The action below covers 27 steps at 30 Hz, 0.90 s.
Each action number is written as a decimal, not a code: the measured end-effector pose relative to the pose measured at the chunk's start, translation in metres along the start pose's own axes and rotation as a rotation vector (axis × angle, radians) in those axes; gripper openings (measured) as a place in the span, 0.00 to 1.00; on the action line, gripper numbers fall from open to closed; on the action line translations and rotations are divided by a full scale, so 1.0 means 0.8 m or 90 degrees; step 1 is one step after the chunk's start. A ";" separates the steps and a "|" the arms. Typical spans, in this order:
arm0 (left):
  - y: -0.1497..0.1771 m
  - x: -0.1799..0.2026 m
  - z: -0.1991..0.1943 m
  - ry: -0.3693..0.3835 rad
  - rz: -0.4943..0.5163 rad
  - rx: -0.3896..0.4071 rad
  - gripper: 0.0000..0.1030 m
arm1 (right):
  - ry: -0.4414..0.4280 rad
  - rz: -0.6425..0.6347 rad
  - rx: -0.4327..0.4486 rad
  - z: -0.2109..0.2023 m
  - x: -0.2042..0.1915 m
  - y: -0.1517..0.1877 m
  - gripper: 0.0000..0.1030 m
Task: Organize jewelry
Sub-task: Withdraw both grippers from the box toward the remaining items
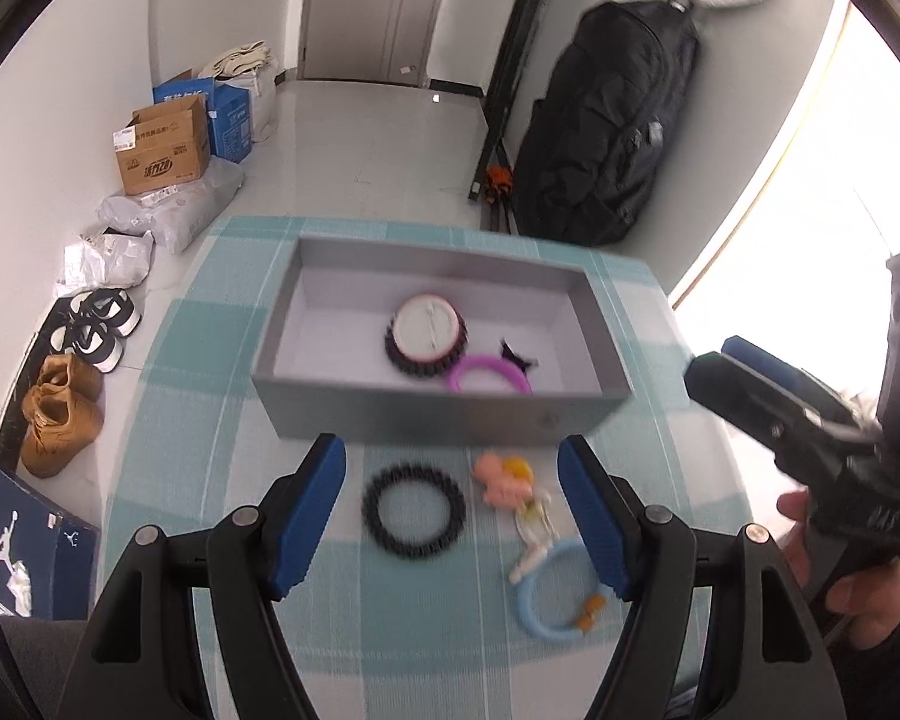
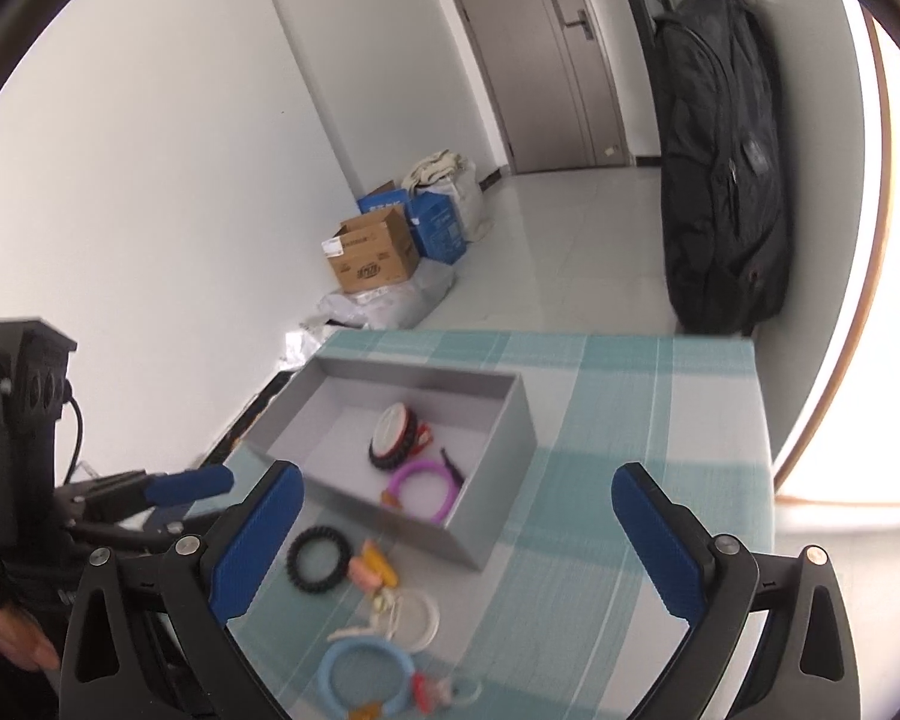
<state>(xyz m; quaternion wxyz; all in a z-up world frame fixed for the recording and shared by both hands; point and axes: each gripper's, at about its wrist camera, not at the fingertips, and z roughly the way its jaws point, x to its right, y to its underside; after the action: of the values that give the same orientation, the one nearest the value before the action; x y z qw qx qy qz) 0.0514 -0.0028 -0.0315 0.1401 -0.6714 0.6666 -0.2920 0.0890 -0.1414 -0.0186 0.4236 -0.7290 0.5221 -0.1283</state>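
A blue-checked tablecloth (image 1: 210, 360) covers the table. On it sits a big grey box (image 1: 438, 414) that already holds some bracelets. Just in front of the box, on the cloth, lies a little pile of jewelry. The black bead bracelet (image 1: 414, 510) lies flat, right between the fingers of the left gripper (image 1: 453, 516) — spread wide, holding nothing. So the left one looks nearest to it. The right gripper (image 2: 456, 546) is spread as wide as it goes, also empty, above the light blue ring (image 2: 366, 678) and white ring (image 2: 417, 612).
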 end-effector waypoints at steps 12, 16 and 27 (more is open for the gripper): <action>0.044 0.031 0.002 0.029 0.042 -0.048 0.68 | -0.011 0.070 -0.034 -0.022 0.014 0.034 1.00; 0.054 0.042 0.011 0.031 0.063 -0.067 0.68 | -0.020 0.098 -0.061 -0.018 0.024 0.042 1.00; 0.066 0.060 0.027 0.002 0.107 -0.086 0.68 | -0.023 0.135 -0.071 -0.025 0.033 0.056 1.00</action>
<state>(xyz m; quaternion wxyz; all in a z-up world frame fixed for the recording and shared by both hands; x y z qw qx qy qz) 0.0183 -0.0580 -0.0695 0.1173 -0.6206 0.7390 -0.2344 0.0586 -0.1785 -0.0468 0.4033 -0.6943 0.5947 -0.0403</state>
